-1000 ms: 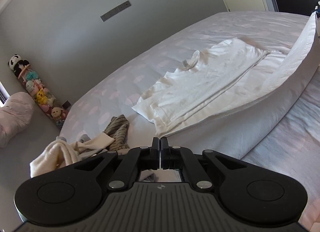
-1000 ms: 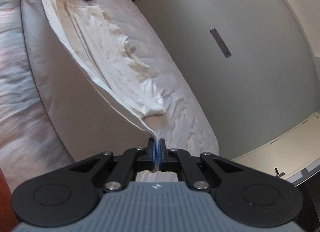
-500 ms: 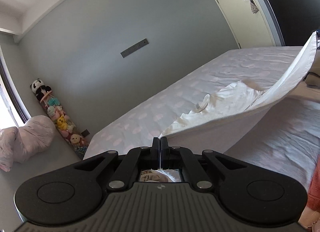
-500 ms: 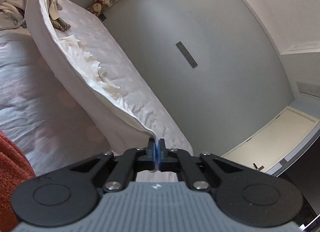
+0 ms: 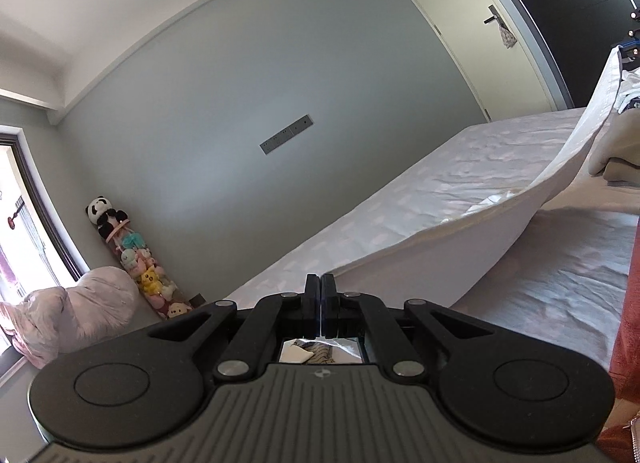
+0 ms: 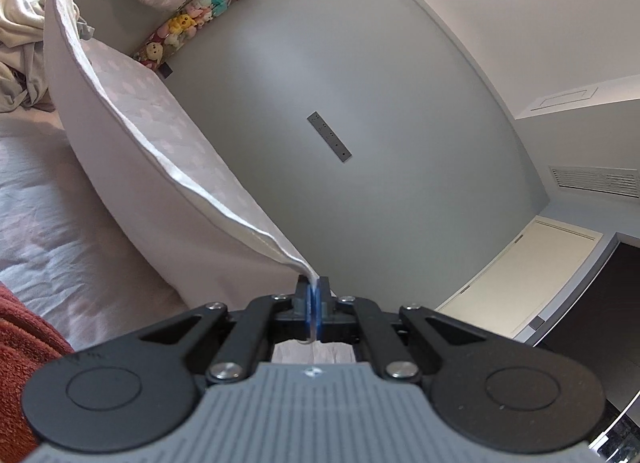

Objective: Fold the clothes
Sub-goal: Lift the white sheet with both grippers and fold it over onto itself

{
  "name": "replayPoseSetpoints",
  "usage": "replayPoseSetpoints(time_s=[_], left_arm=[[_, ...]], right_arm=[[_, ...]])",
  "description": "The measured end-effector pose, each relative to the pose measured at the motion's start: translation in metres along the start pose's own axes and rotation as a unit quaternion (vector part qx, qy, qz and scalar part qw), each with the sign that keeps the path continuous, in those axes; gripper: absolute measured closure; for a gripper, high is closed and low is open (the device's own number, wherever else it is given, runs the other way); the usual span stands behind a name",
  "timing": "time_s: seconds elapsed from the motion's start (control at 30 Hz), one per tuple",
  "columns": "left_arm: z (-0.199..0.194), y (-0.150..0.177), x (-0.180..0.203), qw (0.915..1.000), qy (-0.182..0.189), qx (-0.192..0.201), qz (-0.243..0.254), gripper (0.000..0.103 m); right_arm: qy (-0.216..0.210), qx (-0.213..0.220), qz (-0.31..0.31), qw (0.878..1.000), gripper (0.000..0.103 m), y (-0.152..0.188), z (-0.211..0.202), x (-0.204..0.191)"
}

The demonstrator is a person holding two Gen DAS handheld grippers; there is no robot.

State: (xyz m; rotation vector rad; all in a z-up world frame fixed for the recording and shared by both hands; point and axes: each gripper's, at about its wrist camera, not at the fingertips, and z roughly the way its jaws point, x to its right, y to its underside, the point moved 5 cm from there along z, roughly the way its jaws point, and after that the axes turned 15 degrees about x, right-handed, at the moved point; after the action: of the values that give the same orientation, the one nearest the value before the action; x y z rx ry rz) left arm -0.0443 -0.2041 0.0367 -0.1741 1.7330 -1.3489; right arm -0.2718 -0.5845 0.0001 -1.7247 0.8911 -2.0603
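Observation:
A white T-shirt (image 5: 460, 239) hangs stretched between my two grippers above the bed (image 5: 460, 179). My left gripper (image 5: 321, 283) is shut on one lower corner of the shirt. My right gripper (image 6: 313, 287) is shut on the other corner, and the shirt (image 6: 132, 151) runs from it up to the left in a raised arc. Most of the shirt's top side is hidden behind its lifted edge.
The bed's pale patterned sheet (image 6: 60, 231) lies below the shirt. A pile of unfolded clothes (image 6: 20, 43) sits at the far end. A red garment (image 6: 24, 335) is near my right side. Plush toys (image 5: 136, 259) and a pink bundle (image 5: 76, 311) stand by the grey wall.
Both grippers have risen and tilted up, lifting the near edge of the shirt off the bed. The flat shirt on the sheet has dropped out of sight behind the raised fold.

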Motion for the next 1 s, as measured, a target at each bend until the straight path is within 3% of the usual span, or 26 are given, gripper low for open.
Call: replayPoseSetpoints(time_s=[0.23, 0.33, 0.47, 0.7, 1.0], left_arm=[[-0.028, -0.022, 0.000, 0.9992, -0.012, 0.039, 0.008, 0.103], [-0.016, -0.020, 0.000, 0.9994, -0.006, 0.033, 0.010, 0.103], [-0.001, -0.018, 0.000, 0.9996, 0.001, 0.025, 0.012, 0.103], [0.026, -0.014, 0.001, 0.9997, 0.014, 0.011, 0.018, 0.103], [0.120, 0.012, -0.007, 0.9979, 0.042, -0.032, 0.036, 0.103]], right_arm=[[0.052, 0.015, 0.010, 0.998, 0.101, -0.017, -0.041, 0.018], [0.070, 0.017, 0.015, 0.997, 0.101, -0.023, -0.055, 0.024], [0.061, 0.013, 0.016, 0.998, 0.101, -0.026, -0.049, 0.023], [0.037, -0.003, 0.038, 0.999, 0.101, -0.010, -0.006, 0.019], [0.001, -0.025, 0.076, 0.997, 0.101, 0.014, 0.103, 0.020]])
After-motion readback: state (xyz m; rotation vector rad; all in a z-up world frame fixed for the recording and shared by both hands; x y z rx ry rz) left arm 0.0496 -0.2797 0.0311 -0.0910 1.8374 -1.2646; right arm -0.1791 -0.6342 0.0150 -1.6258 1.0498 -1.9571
